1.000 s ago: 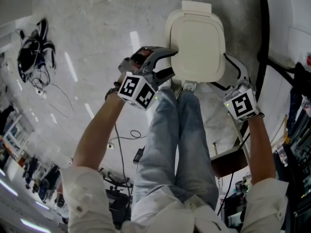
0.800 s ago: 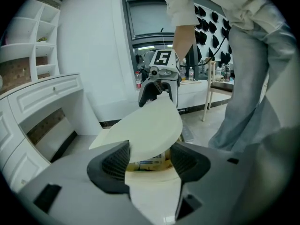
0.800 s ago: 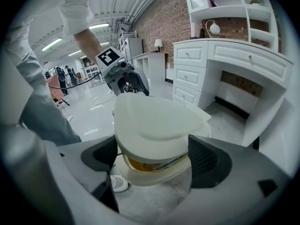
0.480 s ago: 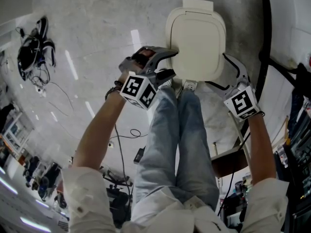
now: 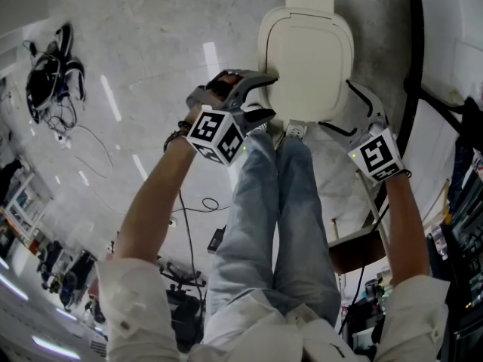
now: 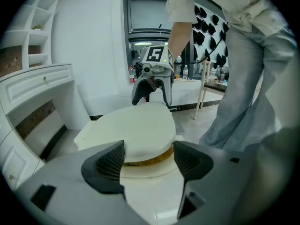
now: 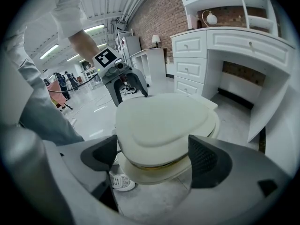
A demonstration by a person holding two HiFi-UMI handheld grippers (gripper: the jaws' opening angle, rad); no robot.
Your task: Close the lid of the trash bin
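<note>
The trash bin's cream lid (image 5: 306,59) lies almost flat on the bin in front of the person's feet. A thin brownish slit (image 6: 154,157) still shows under its near edge. My left gripper (image 5: 270,95) is at the lid's left side. Its jaws have just been opening, and the lid's edge (image 6: 136,130) sits between the dark pads (image 6: 110,163) without being pressed. My right gripper (image 5: 343,110) is at the lid's right side, also open, its fingers either side of the lid's rim (image 7: 164,121). Each gripper sees the other across the lid: right gripper (image 6: 152,81), left gripper (image 7: 124,81).
The person's white shoes (image 5: 294,132) stand against the bin's base. White drawers and a desk (image 7: 234,46) stand close on the bin's far side. A tangle of black cables (image 5: 49,78) lies on the floor to the left. A brown stool (image 5: 355,251) is at the right.
Both grippers have sunk a little beside the lid, and the left gripper's jaws have spread wider. The lid sits slightly lower and flatter.
</note>
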